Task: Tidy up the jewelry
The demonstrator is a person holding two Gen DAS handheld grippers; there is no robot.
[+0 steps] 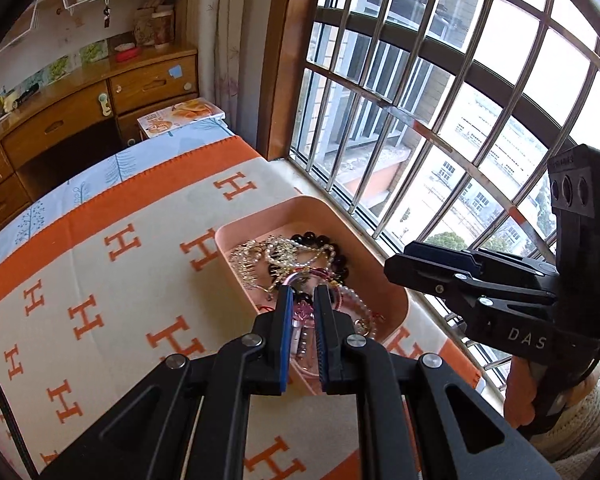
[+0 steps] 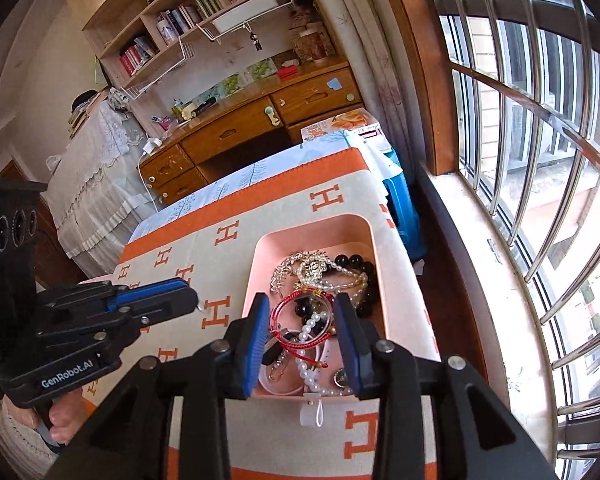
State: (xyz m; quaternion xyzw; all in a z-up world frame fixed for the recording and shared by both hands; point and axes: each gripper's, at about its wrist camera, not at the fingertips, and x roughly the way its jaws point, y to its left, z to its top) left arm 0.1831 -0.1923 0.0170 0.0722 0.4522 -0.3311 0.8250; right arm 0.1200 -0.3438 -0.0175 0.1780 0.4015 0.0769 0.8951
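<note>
the big blanket (image 2: 228, 248) with orange letters lies under both claws, and the pink tray (image 2: 314, 226) sits on it, right in front of the right claw (image 2: 302, 338) and full of tangled jewelry (image 2: 324, 276). the right claw hangs over the near end of the tray, released, with a red bangle (image 2: 290, 320) between its pads. the left claw (image 1: 303, 312) is off to its left, nearly clenched, and i cannot tell if it holds anything. it looks like the picking step: next, go down and pinch one piece, gently
</note>
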